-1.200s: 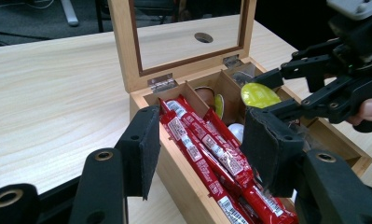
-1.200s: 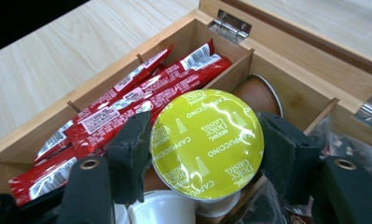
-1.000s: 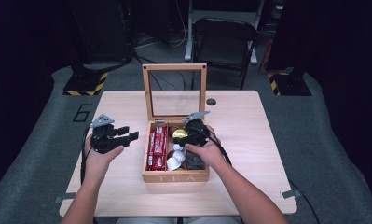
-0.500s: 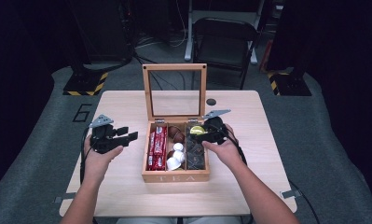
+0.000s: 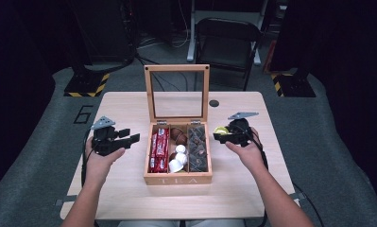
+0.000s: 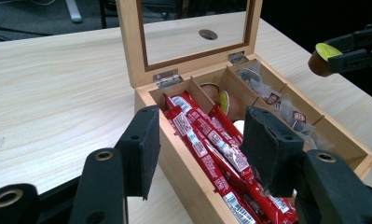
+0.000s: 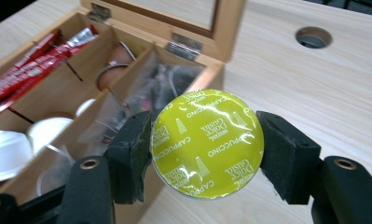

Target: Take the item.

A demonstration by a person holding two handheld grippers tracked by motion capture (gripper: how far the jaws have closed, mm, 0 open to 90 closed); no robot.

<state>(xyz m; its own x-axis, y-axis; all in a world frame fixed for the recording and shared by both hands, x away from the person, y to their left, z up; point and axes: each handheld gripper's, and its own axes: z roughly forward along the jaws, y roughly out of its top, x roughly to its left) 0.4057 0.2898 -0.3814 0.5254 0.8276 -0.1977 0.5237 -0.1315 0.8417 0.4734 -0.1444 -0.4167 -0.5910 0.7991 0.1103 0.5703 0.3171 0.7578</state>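
A wooden tea box (image 5: pixel 177 179) stands open at mid-table, its glass lid (image 5: pixel 177 92) upright. Red sachets (image 6: pixel 211 144) fill its left compartment, coffee capsules (image 5: pixel 177 158) the middle, clear tea bags (image 5: pixel 198 147) the right. My right gripper (image 5: pixel 221 135) is shut on a yellow-lidded capsule (image 7: pixel 207 142), held above the table just right of the box's back right corner; the capsule (image 6: pixel 324 57) hangs beyond that corner in the left gripper view too. My left gripper (image 5: pixel 132 137) hovers open just left of the box, its jaws apart over the left wall (image 6: pixel 186 172) with nothing between them.
A round cable hole (image 5: pixel 214 103) sits in the table behind the box on the right. A folding chair (image 5: pixel 228 45) stands beyond the far edge. Bare tabletop (image 5: pixel 115 106) lies on both sides of the box.
My right gripper has lifted the yellow-lidded capsule out of the box and carried it right, past the box's right wall. The left gripper has stayed in place.
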